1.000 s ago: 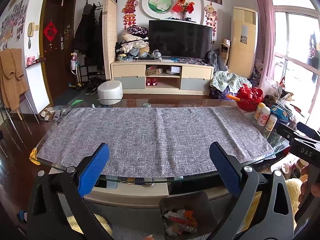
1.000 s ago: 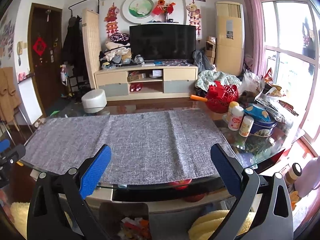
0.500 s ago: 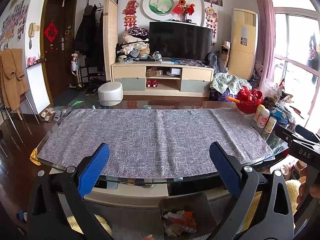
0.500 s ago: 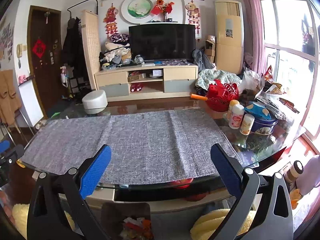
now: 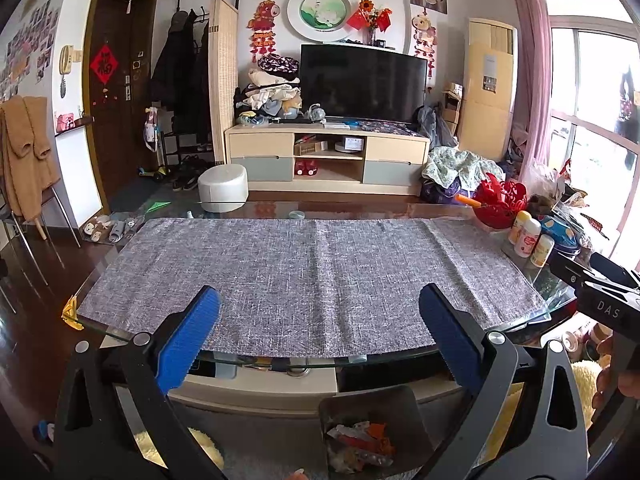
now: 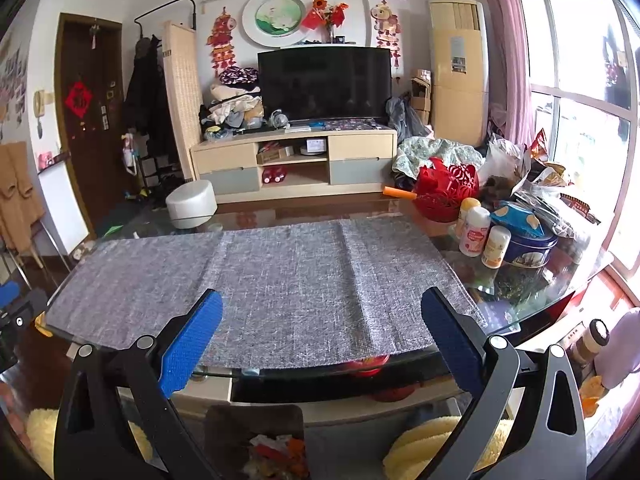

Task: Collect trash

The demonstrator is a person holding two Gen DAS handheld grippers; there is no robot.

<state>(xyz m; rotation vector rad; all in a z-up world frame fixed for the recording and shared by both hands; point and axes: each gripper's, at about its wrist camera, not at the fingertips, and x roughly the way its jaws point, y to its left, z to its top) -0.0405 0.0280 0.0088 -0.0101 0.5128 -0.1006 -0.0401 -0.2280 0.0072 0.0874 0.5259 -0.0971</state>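
Trash [image 5: 360, 440] lay in the bin [image 5: 372, 404] below the bench's [image 5: 280, 364] near edge; we held both tongs, left [image 5: 320, 344] and right [image 6: 322, 344], wide open, empty, hovering.

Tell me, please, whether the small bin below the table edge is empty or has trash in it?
It has trash in it: the bin holds crumpled wrappers, red, orange and white, in both views. How full it is cannot be told.
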